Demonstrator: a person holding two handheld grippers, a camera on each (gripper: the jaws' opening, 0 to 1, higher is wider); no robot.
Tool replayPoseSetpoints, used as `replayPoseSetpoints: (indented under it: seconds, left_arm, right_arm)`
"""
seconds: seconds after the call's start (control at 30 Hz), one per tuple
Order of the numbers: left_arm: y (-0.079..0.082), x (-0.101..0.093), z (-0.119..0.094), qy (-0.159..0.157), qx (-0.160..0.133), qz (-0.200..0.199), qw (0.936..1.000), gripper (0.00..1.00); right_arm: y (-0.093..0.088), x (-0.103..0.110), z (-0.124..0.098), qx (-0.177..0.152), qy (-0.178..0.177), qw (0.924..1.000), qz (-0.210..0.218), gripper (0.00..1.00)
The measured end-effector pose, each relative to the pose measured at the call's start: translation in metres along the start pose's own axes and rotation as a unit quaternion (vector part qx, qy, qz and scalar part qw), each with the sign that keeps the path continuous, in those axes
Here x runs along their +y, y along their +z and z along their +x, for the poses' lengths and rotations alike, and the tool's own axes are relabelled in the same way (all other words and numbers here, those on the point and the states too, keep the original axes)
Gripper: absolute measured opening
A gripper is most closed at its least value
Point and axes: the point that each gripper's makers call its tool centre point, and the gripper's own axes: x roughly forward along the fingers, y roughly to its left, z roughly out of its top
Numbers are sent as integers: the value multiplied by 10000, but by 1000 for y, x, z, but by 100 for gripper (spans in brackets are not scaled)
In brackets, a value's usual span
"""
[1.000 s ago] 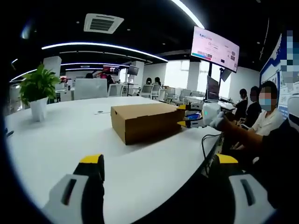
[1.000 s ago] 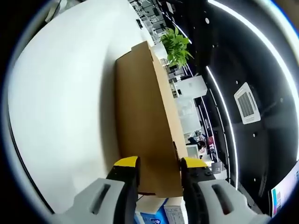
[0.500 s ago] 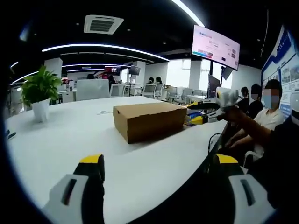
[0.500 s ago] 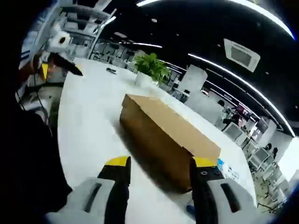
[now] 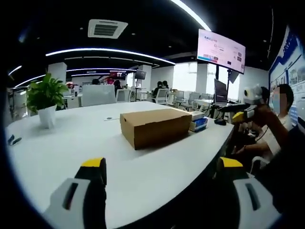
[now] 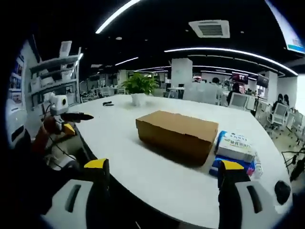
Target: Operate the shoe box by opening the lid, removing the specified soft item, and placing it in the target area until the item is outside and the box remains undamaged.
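Two grippers, jaws spread, empty: left gripper [image 5: 159,174] unmoved; right gripper [image 6: 162,176] has pulled back from the shoe box [image 6: 178,133]. Box mid-table [image 6: 119,143], lid shut; opening not begun.

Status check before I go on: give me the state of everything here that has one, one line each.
Shoe box: lid closed, sitting flat on the white table, nothing gripping it.
Left gripper: open, empty, held back at the table edge.
Right gripper: open, empty, off the box.
Tissue packs: sealed, stacked at the end of the box.
Potted plant: upright.
Wall screen: on.
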Motion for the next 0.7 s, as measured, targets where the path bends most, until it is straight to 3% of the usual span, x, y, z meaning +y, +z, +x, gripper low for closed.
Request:
replayPoseSetpoints:
  seconds: [0.13,0.27,0.53,0.7]
  left_arm:
    - [-1,4,-8,125,35,-68,9999,99]
    - [-1,5,-14,205,64,-221,9995,99]
    - [3,-4,-18,124,127,-218,9996,99]
    - [4,-1,-20,177,120,-191,9996,99]
  right_arm:
    - [-8,-4,-19,216,-110,9997,74,100]
    - [-33,7,-27,732,7,9973,-41,100]
    - [-64,14,-1,709,248,9964,396,99]
    - [-57,14,-2,562,240,9976,317,98]
